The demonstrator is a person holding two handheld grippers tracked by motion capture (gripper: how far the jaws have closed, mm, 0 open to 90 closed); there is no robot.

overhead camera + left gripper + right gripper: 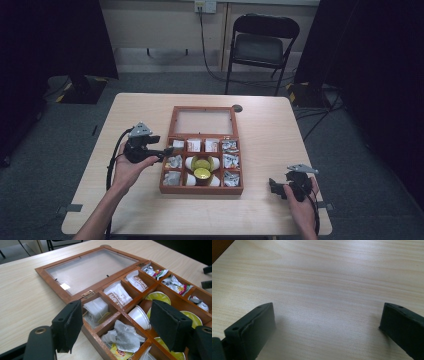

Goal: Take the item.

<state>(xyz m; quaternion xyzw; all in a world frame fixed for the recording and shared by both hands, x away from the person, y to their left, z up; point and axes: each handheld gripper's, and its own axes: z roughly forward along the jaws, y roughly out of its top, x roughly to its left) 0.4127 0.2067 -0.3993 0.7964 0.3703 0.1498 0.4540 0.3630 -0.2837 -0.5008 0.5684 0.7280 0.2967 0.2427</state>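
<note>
you are hovering your left claw (161,151), spread and empty, at the open tea box's (167,189) left edge to pick a teabag (96,308), while your right claw (276,188) is idling spread near the desk's (140,210) right edge.

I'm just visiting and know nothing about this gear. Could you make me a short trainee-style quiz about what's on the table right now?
1. True or false: the lid of the wooden box lies flat open on the table.
2. Which gripper is nearer the box: A) left gripper, B) right gripper?
3. What colour are the tops of the coffee capsules in the middle compartments?

Key
1. True; the glass-paned lid lies flat behind the compartments.
2. A; it is at the box's left edge, its fingers apart with nothing between them.
3. Yellow.
</note>
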